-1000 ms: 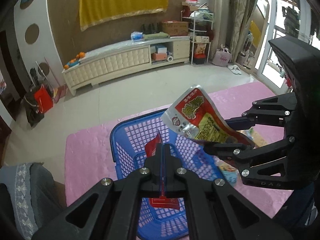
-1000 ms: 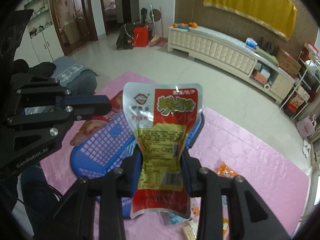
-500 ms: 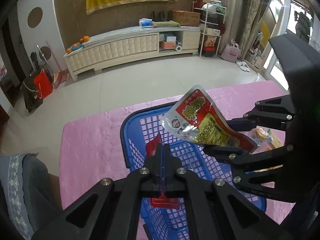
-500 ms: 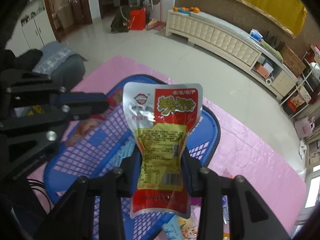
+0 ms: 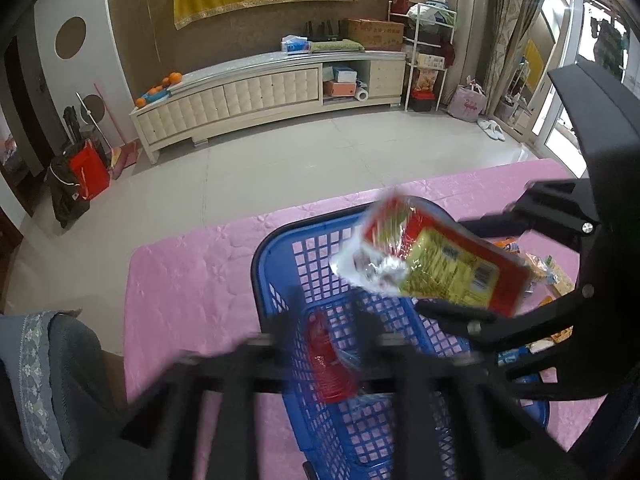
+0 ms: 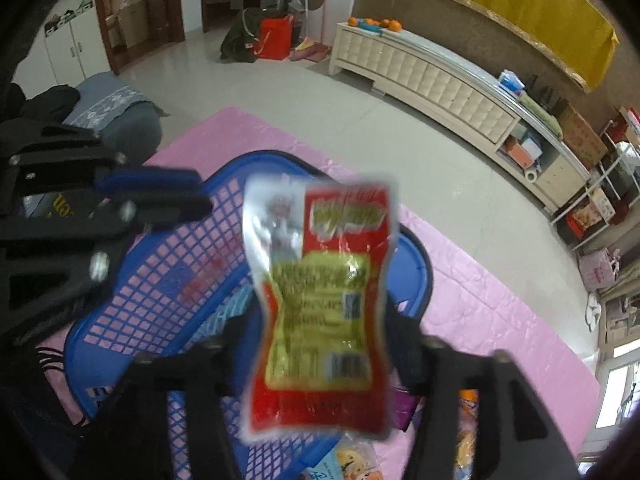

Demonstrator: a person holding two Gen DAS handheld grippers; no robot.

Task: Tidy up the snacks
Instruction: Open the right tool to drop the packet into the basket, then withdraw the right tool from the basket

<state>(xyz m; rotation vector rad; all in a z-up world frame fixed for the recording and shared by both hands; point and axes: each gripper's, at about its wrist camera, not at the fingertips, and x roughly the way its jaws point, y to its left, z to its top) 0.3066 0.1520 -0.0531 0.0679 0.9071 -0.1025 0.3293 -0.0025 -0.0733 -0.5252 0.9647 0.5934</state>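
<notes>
Pink quilted cloth covers the tabletop, and a long cream cabinet lines the far wall of a tiled living room. On the cloth sits a blue lattice basket, its rim just beneath both tools. The right gripper carries a red and yellow snack pouch, held above the basket's open mouth; its fingers seem to have parted from the pouch's sides, though blur makes this uncertain, so whether the pouch is clamped or let go I cannot tell. From the left wrist view the same pouch hangs tilted over the basket's far right corner. The left gripper is also smeared by motion; its fingers appear spread, with a small red packet lying between them against the basket floor, apparently already dropped. More loose snacks lie on the cloth beyond the basket's right side. The step in hand looks like depositing the pouch. To do it well, the pouch should be centred over the basket's interior rather than its rim, lowered enough that it will not bounce out, and released with the fingers opened fully so the slick film does not cling. The left tool should clear away so the two do not collide.
</notes>
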